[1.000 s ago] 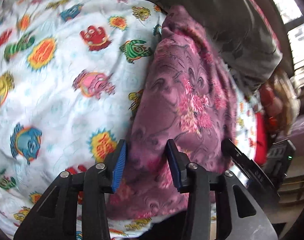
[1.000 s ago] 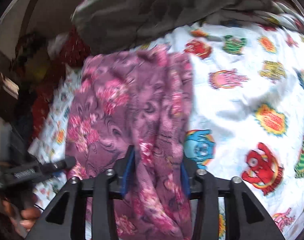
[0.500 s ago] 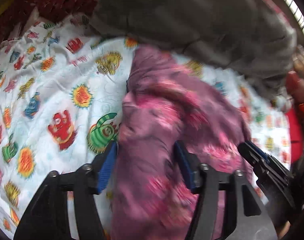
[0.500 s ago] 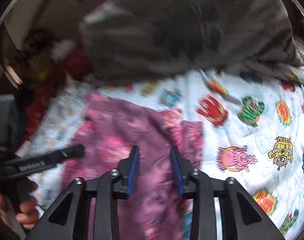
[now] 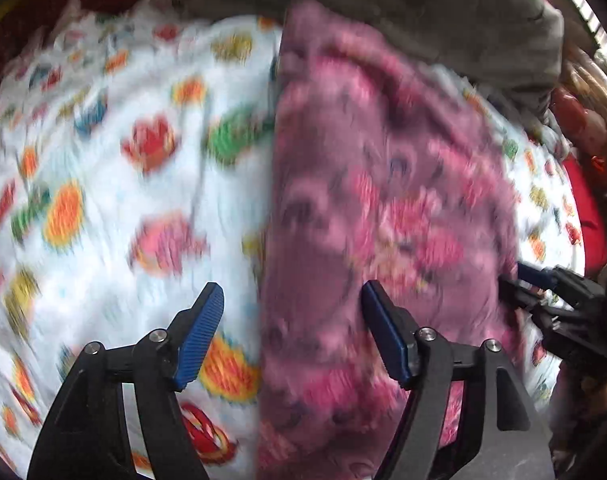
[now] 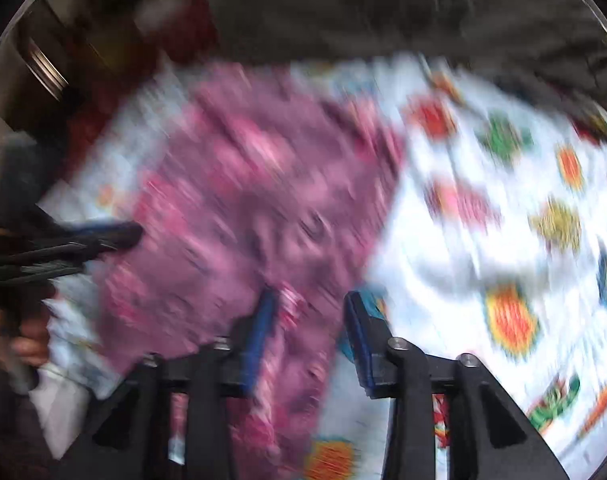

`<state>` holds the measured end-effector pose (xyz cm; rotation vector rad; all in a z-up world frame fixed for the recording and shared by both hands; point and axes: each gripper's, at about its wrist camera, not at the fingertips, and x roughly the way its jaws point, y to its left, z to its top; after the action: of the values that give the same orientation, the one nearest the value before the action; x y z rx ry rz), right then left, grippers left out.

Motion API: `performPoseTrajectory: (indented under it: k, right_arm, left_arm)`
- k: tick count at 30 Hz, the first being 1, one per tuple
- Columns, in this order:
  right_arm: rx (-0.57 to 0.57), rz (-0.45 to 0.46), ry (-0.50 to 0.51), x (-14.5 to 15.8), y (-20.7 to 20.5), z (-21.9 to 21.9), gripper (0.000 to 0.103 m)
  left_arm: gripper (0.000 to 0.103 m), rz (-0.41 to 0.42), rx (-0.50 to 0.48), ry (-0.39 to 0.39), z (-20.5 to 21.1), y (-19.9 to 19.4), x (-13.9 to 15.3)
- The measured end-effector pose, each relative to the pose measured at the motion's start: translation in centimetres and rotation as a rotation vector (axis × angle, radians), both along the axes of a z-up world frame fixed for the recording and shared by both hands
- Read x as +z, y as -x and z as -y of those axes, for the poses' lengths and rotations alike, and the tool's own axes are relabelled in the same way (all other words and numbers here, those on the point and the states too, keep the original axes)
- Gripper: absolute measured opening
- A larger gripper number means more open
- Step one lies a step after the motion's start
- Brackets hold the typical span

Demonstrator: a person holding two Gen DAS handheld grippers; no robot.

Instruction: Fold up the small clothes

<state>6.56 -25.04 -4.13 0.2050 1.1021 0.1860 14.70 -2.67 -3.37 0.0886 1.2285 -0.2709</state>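
Purple floral cloth garment lies on the white cartoon-print bedsheet, filling the centre and lower right of the left view. Left gripper is opening, its edge between unclenched pads. Right gripper is opening around a fold, released. Farther back lies a grey-brown blanket.

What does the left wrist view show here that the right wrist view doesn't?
Left wrist only: a window at top right, and the left gripper, jaws opening, straddling the cloth's left edge. Right wrist only: a hand at lower left, and the right gripper, jaws opening, cloth between them. Both, blurred: the purple floral cloth, the cartoon-print sheet and a grey blanket behind.
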Motion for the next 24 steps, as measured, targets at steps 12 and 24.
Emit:
performPoseTrajectory:
  k: [12,24]
  right_arm:
    - [-0.039,-0.068,0.220,0.7,8.7,-2.6,0.059]
    - [-0.101,0.044,0.396,4.8,17.4,-4.2,0.091]
  left_arm:
    - [0.073,0.031,-0.042,-0.162,-1.8,9.2,0.1]
    - [0.073,0.212,-0.067,-0.319,-2.6,17.0,1.1]
